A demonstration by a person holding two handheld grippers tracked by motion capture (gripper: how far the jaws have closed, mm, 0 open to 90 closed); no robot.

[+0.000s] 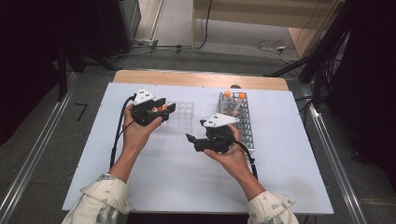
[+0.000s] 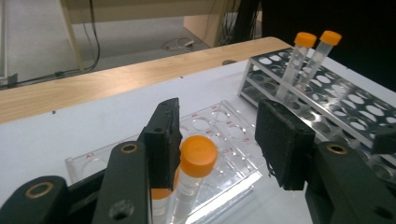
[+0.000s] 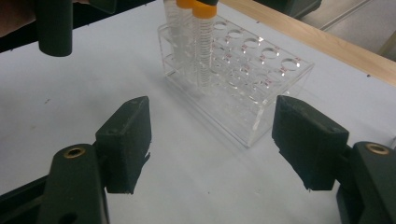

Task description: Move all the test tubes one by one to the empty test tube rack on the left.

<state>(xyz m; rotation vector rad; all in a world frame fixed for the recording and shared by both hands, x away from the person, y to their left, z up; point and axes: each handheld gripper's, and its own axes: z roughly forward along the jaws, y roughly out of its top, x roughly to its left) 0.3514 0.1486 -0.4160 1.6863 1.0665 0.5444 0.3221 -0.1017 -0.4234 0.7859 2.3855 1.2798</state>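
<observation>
Standing in the clear acrylic rack (image 2: 140, 154) at ten o'clock on the table, the orange-capped clear plastic tube (image 2: 194, 175) — light, stiff, slippery-looking — sits between the left gripper's (image 2: 224, 140) spread jaws, best gripped just below its cap — the right gripper's (image 3: 224, 140) jaws gape empty.

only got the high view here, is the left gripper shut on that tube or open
Observer: Open. The left gripper has its jaws wide apart around a tube standing in the clear rack; the cap sits beside one jaw, with a gap to the other.
Operator: any other tube in that rack
Observer: Yes, a second tube right next to it, its orange cap showing below the same jaw.
Operator: right gripper carrying anything
Observer: No. The right gripper has its jaws open with nothing between them, and it is aimed at the clear rack.
</observation>
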